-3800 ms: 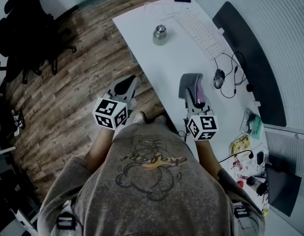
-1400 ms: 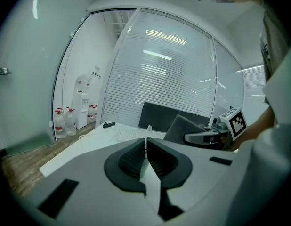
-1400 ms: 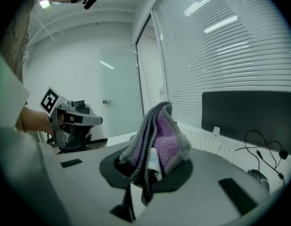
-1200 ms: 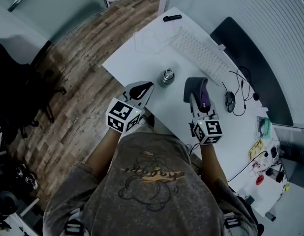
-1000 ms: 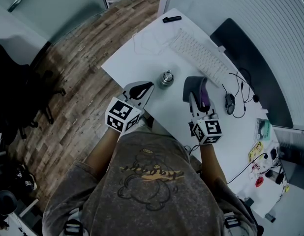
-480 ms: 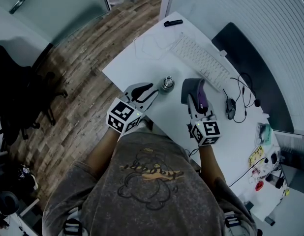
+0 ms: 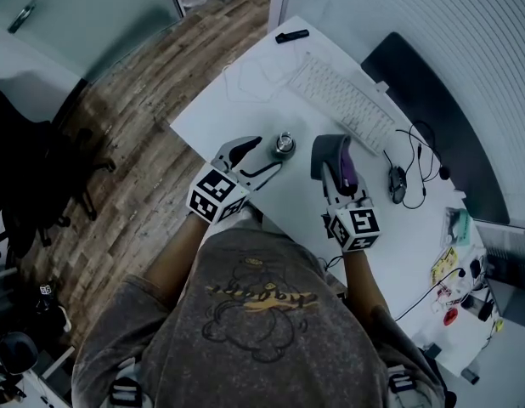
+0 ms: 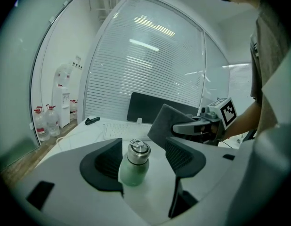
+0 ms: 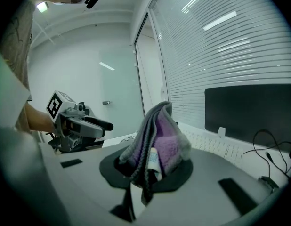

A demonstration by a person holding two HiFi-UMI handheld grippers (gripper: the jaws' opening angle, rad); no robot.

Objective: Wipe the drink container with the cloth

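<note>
Drink container (image 8: 134, 166) upright between just-opened jaws of left gripper (image 8: 144, 155), right gripper (image 9: 146, 167) clenched on cloth (image 9: 157, 128)

A long white desk (image 7: 237, 83) stands on worn wood-plank flooring (image 7: 135, 126), beside a curved wall of white slatted blinds (image 7: 466, 15) that catch the ceiling strip lights. A black monitor (image 8: 141, 107) and white keyboard (image 7: 343, 104) sit on it. A black office chair (image 7: 25, 168) stands apart. Clear water bottles (image 8: 52, 121) cluster by a white dispenser (image 8: 63, 102).

left gripper (image 7: 268, 153) just opened, bottle (image 7: 285, 144) ahead; right (image 7: 341, 170) clamped.
</note>
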